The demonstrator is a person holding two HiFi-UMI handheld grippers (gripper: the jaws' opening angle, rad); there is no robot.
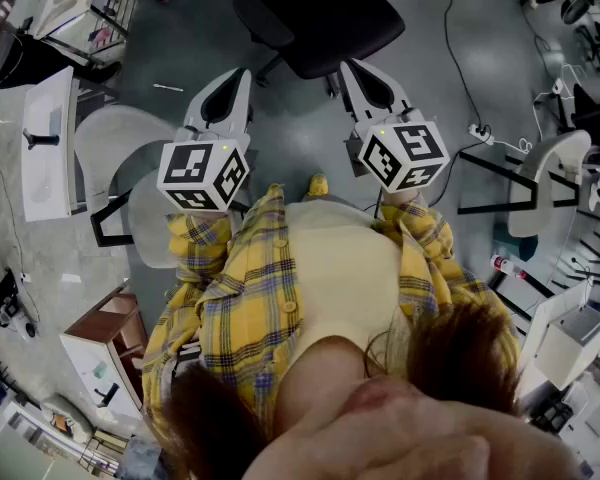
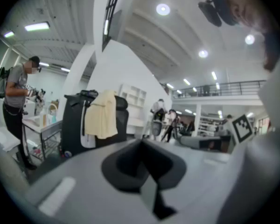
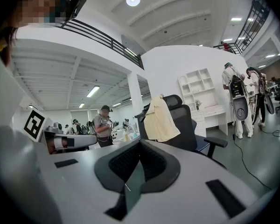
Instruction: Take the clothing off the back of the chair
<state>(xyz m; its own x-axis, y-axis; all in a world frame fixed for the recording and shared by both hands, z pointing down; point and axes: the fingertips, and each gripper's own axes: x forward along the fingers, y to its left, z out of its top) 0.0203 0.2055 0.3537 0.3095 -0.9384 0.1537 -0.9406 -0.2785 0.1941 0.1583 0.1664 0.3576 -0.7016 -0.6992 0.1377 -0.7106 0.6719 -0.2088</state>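
A pale yellow garment (image 2: 101, 113) hangs over the back of a black office chair (image 2: 74, 125), some way ahead of both grippers. The right gripper view has the same garment (image 3: 159, 118) draped on the chair (image 3: 186, 125), whose seat and armrest face right. From the head view only the chair's black top (image 1: 320, 18) shows, and the garment is hidden. My left gripper (image 2: 141, 141) is shut and empty, short of the chair. My right gripper (image 3: 140, 141) is also shut with nothing in it. Both are held side by side in front of my yellow plaid shirt (image 1: 250, 288).
A person (image 2: 16, 106) stands at a desk with bottles left of the chair. Other people (image 3: 240, 97) stand by white shelves (image 3: 198, 92) behind it. A cable and power strip (image 1: 477, 133) lie on the grey floor to the right. White tables (image 1: 48, 143) stand to the left.
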